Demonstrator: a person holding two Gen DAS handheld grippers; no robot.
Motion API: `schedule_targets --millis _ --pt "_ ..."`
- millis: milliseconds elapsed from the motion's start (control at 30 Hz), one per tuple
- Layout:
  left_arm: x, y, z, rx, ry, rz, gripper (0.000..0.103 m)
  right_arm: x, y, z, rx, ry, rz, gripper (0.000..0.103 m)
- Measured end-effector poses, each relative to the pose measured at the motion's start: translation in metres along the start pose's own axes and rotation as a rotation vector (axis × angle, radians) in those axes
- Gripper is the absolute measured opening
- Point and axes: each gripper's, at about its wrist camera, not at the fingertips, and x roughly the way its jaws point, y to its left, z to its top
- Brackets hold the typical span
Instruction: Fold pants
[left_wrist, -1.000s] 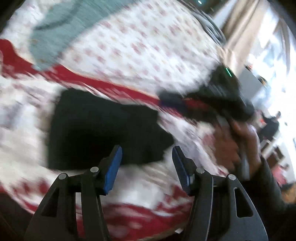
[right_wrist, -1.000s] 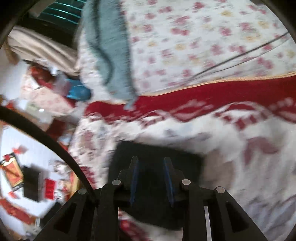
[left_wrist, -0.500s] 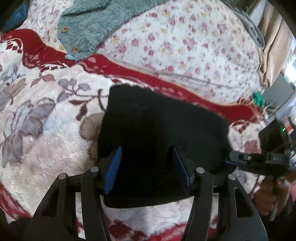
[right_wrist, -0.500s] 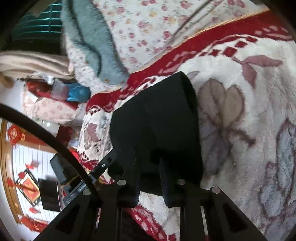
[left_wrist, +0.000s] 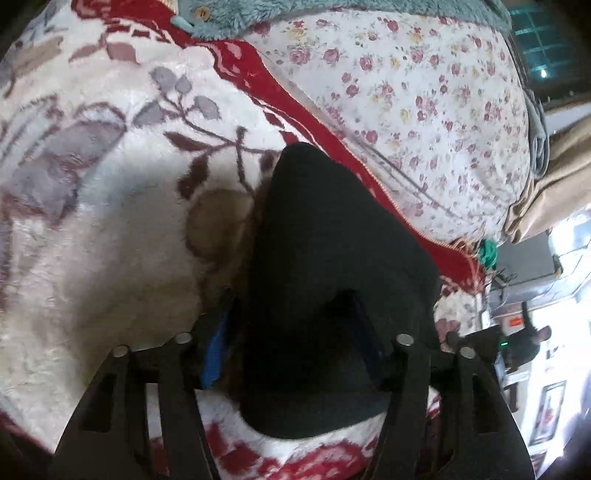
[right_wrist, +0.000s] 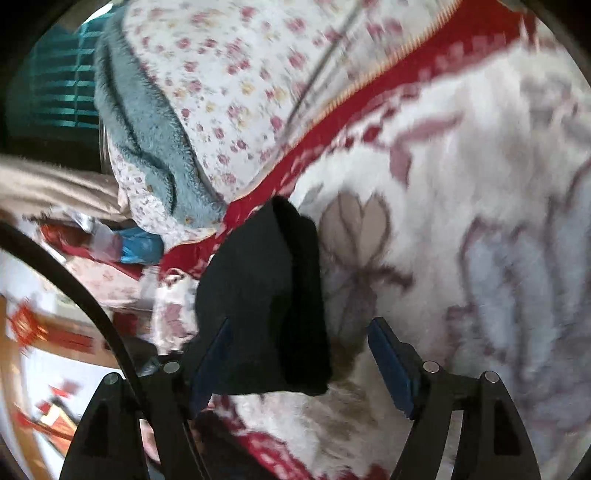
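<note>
Folded black pants on a floral blanket, seen from my two grippers.
Left wrist: my left gripper straddles the pants, jaws opening, pads either side of the bundle. Right wrist: my right gripper opens wide; the pants lie on the blanket between its pads, unclamped.

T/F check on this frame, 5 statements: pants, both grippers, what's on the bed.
1. The pants are black and lie folded on a fleece blanket. True.
2. The right gripper is clamped shut on the pants. False: its jaws are opening, the pads stand clear of the cloth.
3. A teal fleece garment lies on the floral sheet. True.
4. The blanket is plain blue. False: it is white with grey leaves and a red border.
5. The left gripper is far from the pants. False: the pants lie between its fingers.
</note>
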Motion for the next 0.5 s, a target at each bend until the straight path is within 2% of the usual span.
schedule_targets --millis 100,167,233,300,333,367,400,500 --pt "0.006 0.001 0.003 -0.027 0.013 -0.047 0.063 0.012 -0.001 0.003 0.013 0.026 0.047 0.074" --pt "0.007 0.001 0.005 -0.026 0.014 -0.049 0.062 0.016 0.003 0.005 -0.014 0.037 0.061 0.082" --pt "0.005 -0.003 0.003 0.004 0.013 -0.046 0.045 0.018 0.011 0.002 -0.071 0.04 0.049 0.083" --pt "0.005 -0.003 0.003 0.009 0.01 -0.057 0.035 0.023 0.023 -0.006 -0.188 0.07 -0.006 0.083" --pt "0.004 -0.002 0.003 0.005 0.005 -0.068 0.028 0.027 0.028 -0.01 -0.234 0.087 -0.052 0.081" --pt "0.004 -0.001 0.004 -0.001 0.004 -0.081 0.026 0.029 0.033 -0.012 -0.268 0.082 -0.096 0.073" --pt "0.003 -0.002 0.003 -0.001 0.003 -0.087 0.024 0.029 0.037 -0.014 -0.285 0.079 -0.14 0.069" --pt "-0.005 -0.013 0.001 0.061 -0.012 -0.064 0.021 0.025 0.044 -0.017 -0.309 0.067 -0.146 0.044"
